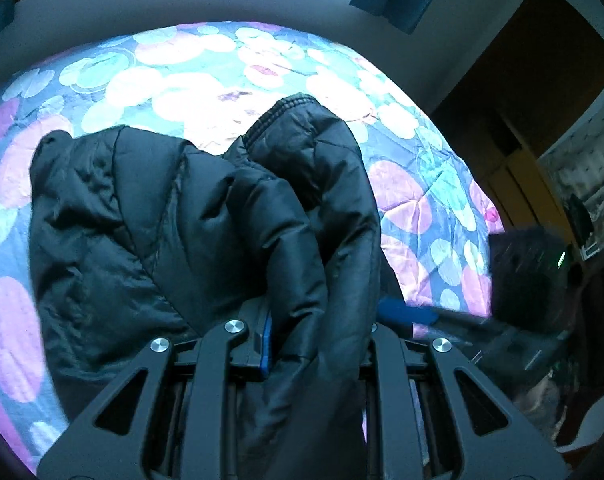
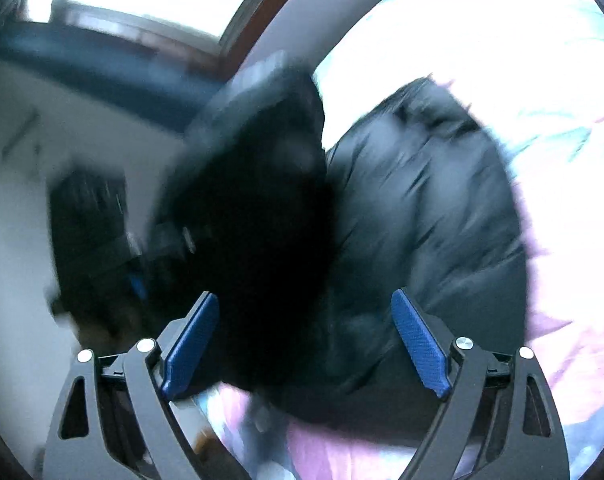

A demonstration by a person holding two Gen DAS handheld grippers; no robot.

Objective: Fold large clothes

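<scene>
Two hand-held grippers work over one black quilted puffer jacket (image 1: 174, 220) that lies on a bedspread printed with pink, white and pale-green discs (image 1: 174, 80). The left gripper (image 1: 302, 332) is clamped on a bunched fold of the jacket: the shiny fabric fills the narrow gap between its black fingers, covers the right-hand finger, and leaves only a blue pad edge (image 1: 266, 344) visible on the left-hand finger. Ahead of this gripper, a sleeve with a ribbed cuff (image 1: 286, 114) rises from the clamped fold; the jacket body spreads ahead and to the left. The right gripper (image 2: 306, 344) has its jaws set wide apart, both blue textured pads (image 2: 420, 344) exposed, gripping nothing. The jacket lies directly ahead of it, heavily blurred, with the bedspread beneath and to its right.
</scene>
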